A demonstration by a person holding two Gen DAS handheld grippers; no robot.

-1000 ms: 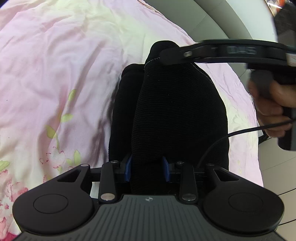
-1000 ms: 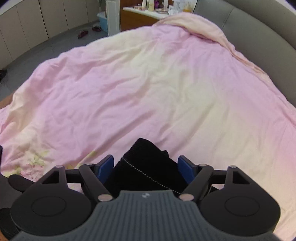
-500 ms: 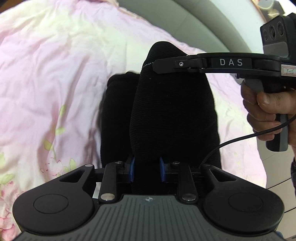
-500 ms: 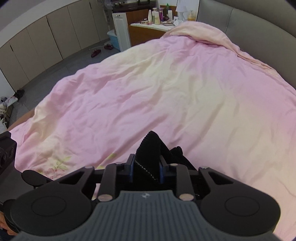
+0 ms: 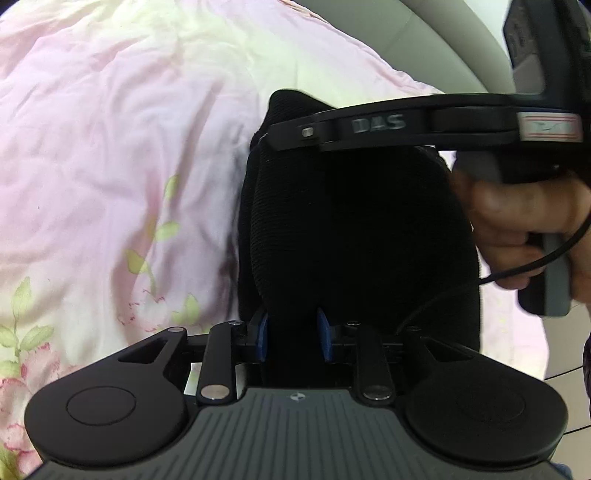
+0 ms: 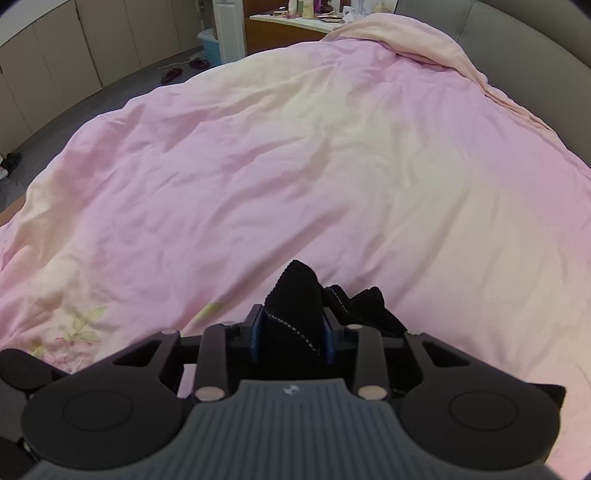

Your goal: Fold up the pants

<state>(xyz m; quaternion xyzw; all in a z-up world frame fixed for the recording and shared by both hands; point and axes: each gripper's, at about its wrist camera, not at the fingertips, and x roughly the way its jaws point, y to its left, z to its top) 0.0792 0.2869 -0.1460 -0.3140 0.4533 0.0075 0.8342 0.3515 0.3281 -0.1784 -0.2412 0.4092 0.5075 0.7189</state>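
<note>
We list: black pants (image 5: 354, 221) on pink bedcover (image 5: 110, 147); our left tool (image 5: 292, 338) and right tool (image 6: 291, 338) each clamp a fold

The letters "DAS" are seen in raised capitals, blurred but legible, on the black side bar of the right gripper (image 5: 295, 138), as viewed from the left wrist camera. A white label with red markings (image 5: 548, 127) is fixed farther along the same bar, but its print is too smeared to be read. No readable text is shown in the right wrist view; the bottles on the far counter (image 6: 317, 11) are too small.
</note>
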